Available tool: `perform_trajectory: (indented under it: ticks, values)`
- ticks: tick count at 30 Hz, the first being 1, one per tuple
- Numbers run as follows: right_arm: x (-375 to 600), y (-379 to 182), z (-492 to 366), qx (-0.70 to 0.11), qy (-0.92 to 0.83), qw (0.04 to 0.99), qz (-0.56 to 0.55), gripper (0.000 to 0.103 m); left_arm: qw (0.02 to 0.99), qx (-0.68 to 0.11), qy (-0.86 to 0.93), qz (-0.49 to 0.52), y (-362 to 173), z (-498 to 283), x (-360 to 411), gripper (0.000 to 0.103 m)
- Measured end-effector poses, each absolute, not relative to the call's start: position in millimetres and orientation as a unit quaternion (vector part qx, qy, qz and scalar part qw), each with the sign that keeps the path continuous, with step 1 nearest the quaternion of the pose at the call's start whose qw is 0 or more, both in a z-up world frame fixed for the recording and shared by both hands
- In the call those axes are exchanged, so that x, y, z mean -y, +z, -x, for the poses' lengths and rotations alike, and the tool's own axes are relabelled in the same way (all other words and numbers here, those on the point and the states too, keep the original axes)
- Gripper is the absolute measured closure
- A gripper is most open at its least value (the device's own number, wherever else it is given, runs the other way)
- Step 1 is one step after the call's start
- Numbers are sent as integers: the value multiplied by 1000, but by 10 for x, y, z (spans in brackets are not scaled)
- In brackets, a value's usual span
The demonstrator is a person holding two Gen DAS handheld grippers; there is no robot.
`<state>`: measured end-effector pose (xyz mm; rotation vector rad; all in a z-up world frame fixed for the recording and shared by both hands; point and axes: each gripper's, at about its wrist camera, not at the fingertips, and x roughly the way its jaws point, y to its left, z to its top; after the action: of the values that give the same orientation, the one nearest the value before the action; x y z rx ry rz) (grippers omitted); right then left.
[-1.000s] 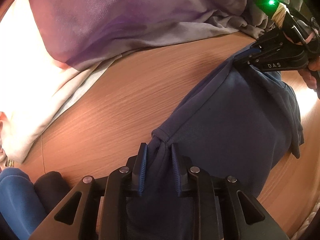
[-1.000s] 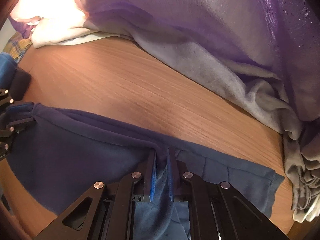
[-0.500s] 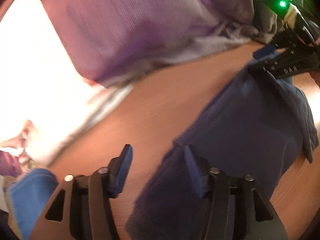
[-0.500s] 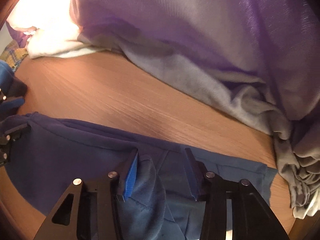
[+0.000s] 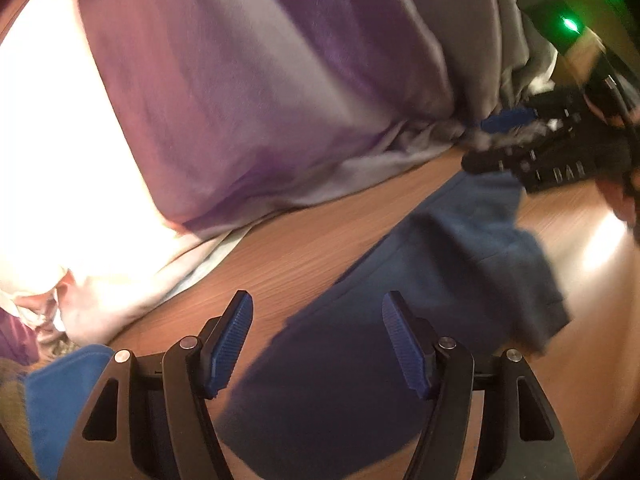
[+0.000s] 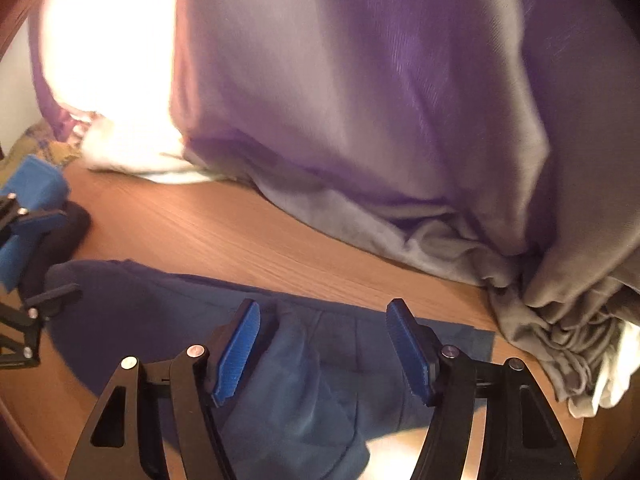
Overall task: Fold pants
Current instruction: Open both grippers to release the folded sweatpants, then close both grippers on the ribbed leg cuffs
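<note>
We see the navy pants (image 5: 400, 344) lying on a wooden table (image 5: 288, 248) whose surface shows fine, straight grain and a warm orange-brown tone. The fabric is a soft, matte knit, rumpled into low folds; one end forms a loose bunched flap near the far right of the left wrist view. In the right wrist view the pants (image 6: 320, 368) spread as a broad dark band across the table (image 6: 224, 232), with a lighter blue layer and stitched seams showing directly under the tool.

The left gripper (image 5: 318, 344) holds its two fingers spread wide apart above the cloth, gripping nothing; its pads (image 5: 230, 340) are blue with a ridged, ribbed face, set on black angular arms with round metal pins. The right gripper (image 6: 322, 350) stands likewise parted, its ribbed blue pads (image 6: 408, 348) flanking the folded cloth without pinching it.

Behind the pants, a large purple drape (image 5: 280, 92) of fine woven texture falls in smooth vertical folds to the table, with a grey cloth (image 6: 552, 312) crumpled in tight creases at its right end. A pale, overexposed fabric (image 5: 80, 200) lies at the left. A bright blue garment (image 5: 60, 392) sits at the near left corner of the left wrist view.
</note>
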<state>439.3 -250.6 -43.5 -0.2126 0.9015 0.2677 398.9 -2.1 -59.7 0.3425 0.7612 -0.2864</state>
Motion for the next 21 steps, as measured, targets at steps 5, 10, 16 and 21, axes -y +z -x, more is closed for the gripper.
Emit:
perform_trajectory:
  ticks: [5, 10, 16, 21]
  values:
    - [2544, -148, -3837, -388, 125, 909, 89, 37, 917, -337, -173, -127, -406, -3707, 148, 36]
    - [2639, -55, -3325, -365, 100, 924, 54, 37, 912, -328, -226, -101, -435, -3403, 323, 37]
    - [2745, -259, -2753, -375, 58, 925, 0, 37, 896, -335, -279, -83, -575, -3157, 522, 41]
    - [2853, -450, -2487, -390, 43, 918, -48, 39, 885, -349, -299, -78, -724, -3054, 691, 47]
